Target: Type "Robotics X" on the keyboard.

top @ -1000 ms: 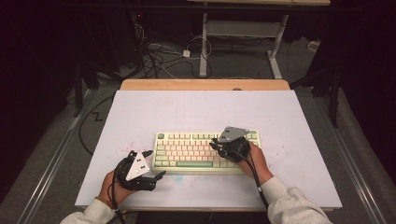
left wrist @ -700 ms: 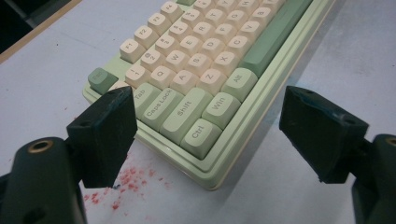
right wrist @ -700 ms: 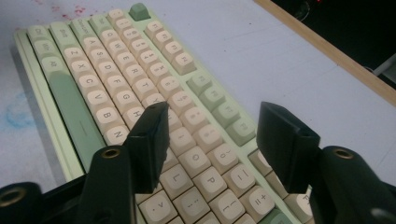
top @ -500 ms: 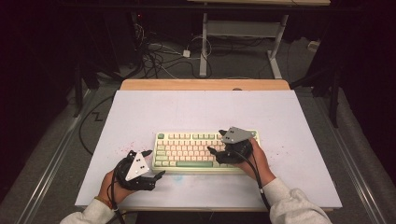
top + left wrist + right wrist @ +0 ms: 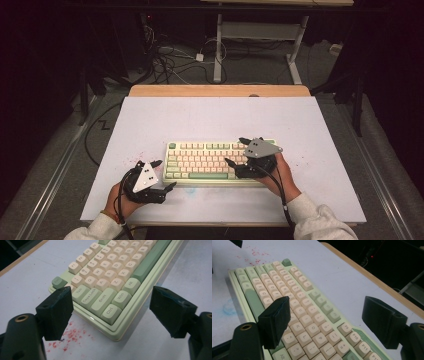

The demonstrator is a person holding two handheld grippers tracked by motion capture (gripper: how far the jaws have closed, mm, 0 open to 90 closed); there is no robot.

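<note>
A pale green keyboard [image 5: 210,160] with cream keys lies flat on the white table [image 5: 215,120], near its front edge. My left gripper [image 5: 166,174] rests on the table by the keyboard's front left corner. In the left gripper view it [image 5: 111,297] stands open, its pads [image 5: 56,312] either side of the Ctrl and Shift corner of the keyboard [image 5: 110,272]. My right gripper [image 5: 234,150] hovers over the keyboard's right part. In the right gripper view it [image 5: 328,302] is open above the keys [image 5: 307,312], holding nothing.
Red specks [image 5: 137,157] stain the table left of the keyboard, and a faint blue smudge [image 5: 228,307] lies in front of it. A wooden strip [image 5: 220,91] edges the table's far side. Cables [image 5: 170,65] and a desk frame [image 5: 220,45] sit on the floor beyond.
The right gripper has shifted slightly to the right over the keyboard. The left gripper has hardly moved.
</note>
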